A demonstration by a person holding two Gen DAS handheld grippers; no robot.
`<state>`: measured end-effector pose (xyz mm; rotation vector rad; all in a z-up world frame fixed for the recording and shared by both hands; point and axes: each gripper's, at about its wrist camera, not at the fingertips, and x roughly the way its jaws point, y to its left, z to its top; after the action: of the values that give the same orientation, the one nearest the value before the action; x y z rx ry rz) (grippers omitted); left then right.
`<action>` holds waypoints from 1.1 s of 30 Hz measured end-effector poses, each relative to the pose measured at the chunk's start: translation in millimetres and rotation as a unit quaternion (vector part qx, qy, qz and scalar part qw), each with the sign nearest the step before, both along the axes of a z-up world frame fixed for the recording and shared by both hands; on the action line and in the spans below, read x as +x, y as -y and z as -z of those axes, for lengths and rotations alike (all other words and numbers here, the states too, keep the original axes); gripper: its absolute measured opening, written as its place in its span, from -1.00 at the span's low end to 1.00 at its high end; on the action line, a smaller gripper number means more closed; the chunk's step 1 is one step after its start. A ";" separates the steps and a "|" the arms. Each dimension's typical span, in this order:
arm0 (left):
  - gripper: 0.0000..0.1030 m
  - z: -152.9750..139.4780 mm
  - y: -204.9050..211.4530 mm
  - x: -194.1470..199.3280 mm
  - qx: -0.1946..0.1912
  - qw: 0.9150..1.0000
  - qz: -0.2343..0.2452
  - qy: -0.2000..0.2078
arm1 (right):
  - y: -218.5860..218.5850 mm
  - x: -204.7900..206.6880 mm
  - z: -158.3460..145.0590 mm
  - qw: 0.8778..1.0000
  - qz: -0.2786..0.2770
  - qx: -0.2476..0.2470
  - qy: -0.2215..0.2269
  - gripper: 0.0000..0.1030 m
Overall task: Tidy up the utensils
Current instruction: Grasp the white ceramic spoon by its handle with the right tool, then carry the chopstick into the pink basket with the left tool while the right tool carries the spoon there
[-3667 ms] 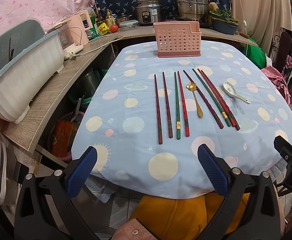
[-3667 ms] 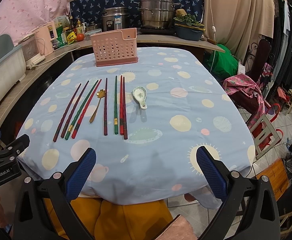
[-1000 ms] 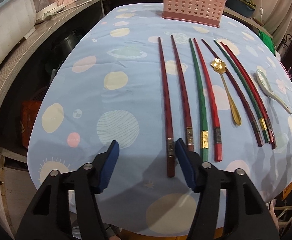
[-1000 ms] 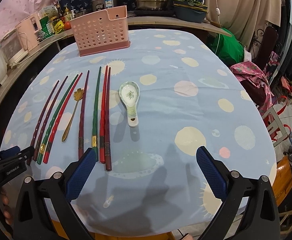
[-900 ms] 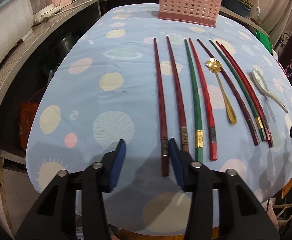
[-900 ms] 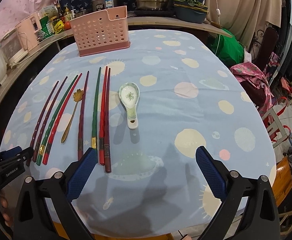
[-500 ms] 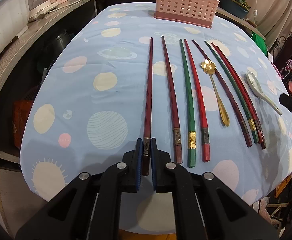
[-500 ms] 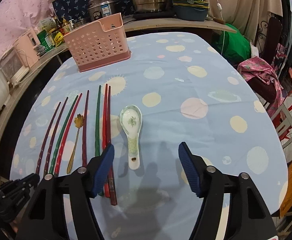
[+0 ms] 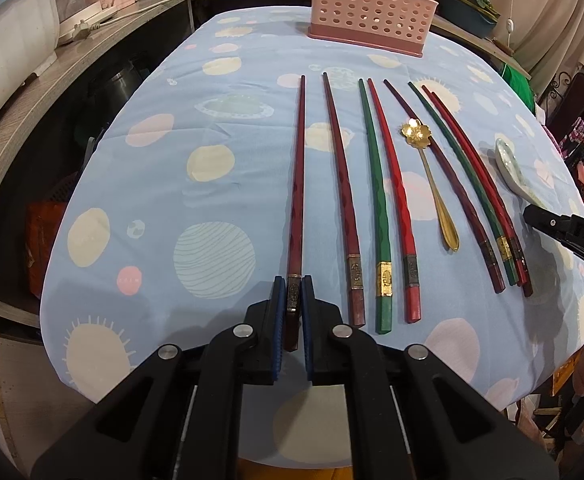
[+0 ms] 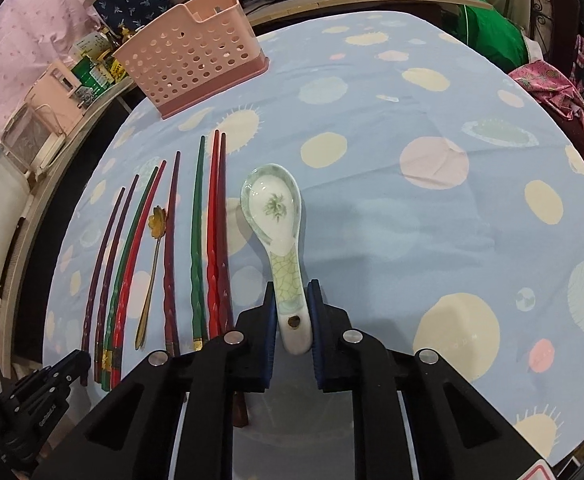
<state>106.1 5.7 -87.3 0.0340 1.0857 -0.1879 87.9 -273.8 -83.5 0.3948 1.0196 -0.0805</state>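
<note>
Left gripper [image 9: 292,300]: jaws clamped on butt end of leftmost dark red chopstick [image 9: 297,184], lower centre of frame. Right gripper [image 10: 291,312]: jaws just closing, pads now pressed on handle of ceramic spoon [image 10: 278,224], bowl toward frame centre. Remaining chopsticks [image 9: 376,200] and gold spoon [image 9: 432,176] lie in row on blue spotted tablecloth [image 9: 164,168]. Pink basket [image 9: 368,4] upright at top of frame.
</note>
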 end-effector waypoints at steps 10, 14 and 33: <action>-0.85 -0.2 -0.5 0.2 -0.001 1.000 0.000 0.000 | 8.3 -4.7 -19.8 0.999 0.009 0.020 0.028 -0.44; -0.85 -0.2 -1.3 0.2 -0.002 1.000 0.000 0.000 | 9.7 -0.9 -15.6 1.000 0.007 0.025 0.018 -0.60; -0.87 -24.4 -11.5 -4.6 -0.025 0.999 -0.006 0.028 | 9.5 -18.2 -29.8 0.999 0.016 -0.004 0.046 -0.87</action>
<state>101.5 17.2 -62.9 -0.0109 1.0248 -0.2022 69.7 -283.3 -53.7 0.4043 0.9225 -0.0943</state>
